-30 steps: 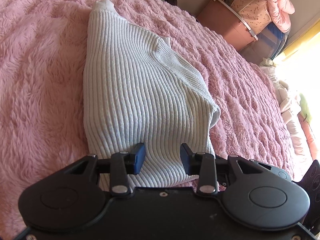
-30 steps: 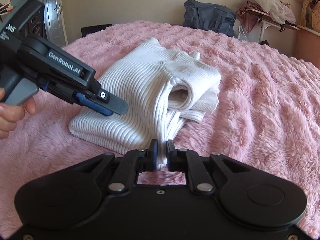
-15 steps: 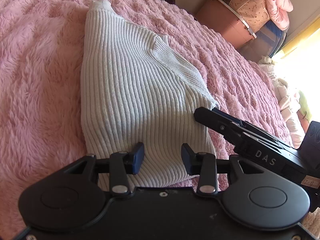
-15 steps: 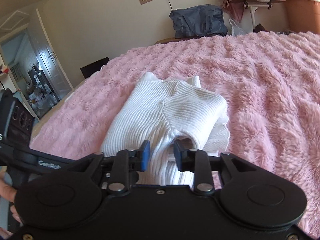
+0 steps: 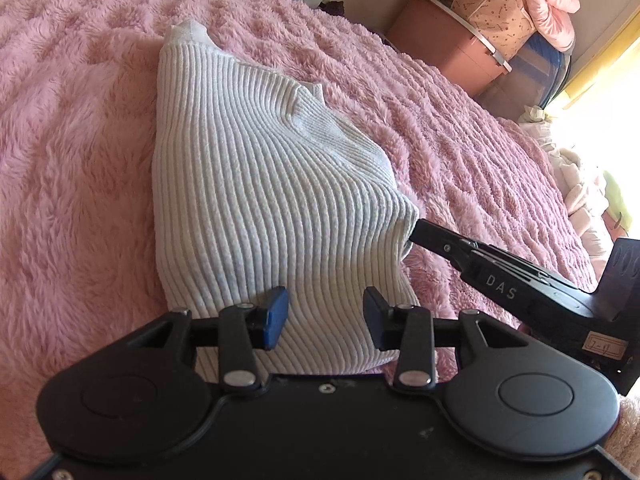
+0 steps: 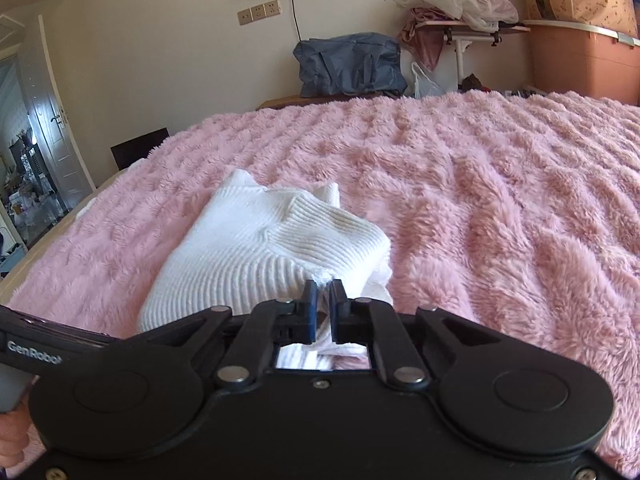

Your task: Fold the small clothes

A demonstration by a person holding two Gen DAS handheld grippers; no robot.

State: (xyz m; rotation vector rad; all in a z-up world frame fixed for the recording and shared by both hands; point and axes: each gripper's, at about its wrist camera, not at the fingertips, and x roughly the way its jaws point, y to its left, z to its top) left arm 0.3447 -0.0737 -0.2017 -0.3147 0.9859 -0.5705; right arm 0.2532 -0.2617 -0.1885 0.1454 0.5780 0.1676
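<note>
Now the right gripper (image 6: 324,294) has pinched the white sweater's (image 6: 256,252) near corner; left gripper (image 5: 325,312) stays wide.

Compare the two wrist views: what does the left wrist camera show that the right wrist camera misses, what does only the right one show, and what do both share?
Only the left wrist view shows the left gripper open over the sweater and a bright window. Only the right wrist view shows the right gripper shut on the sweater's edge, a doorway and a blue bag. Both show the sweater and the pink blanket.
</note>
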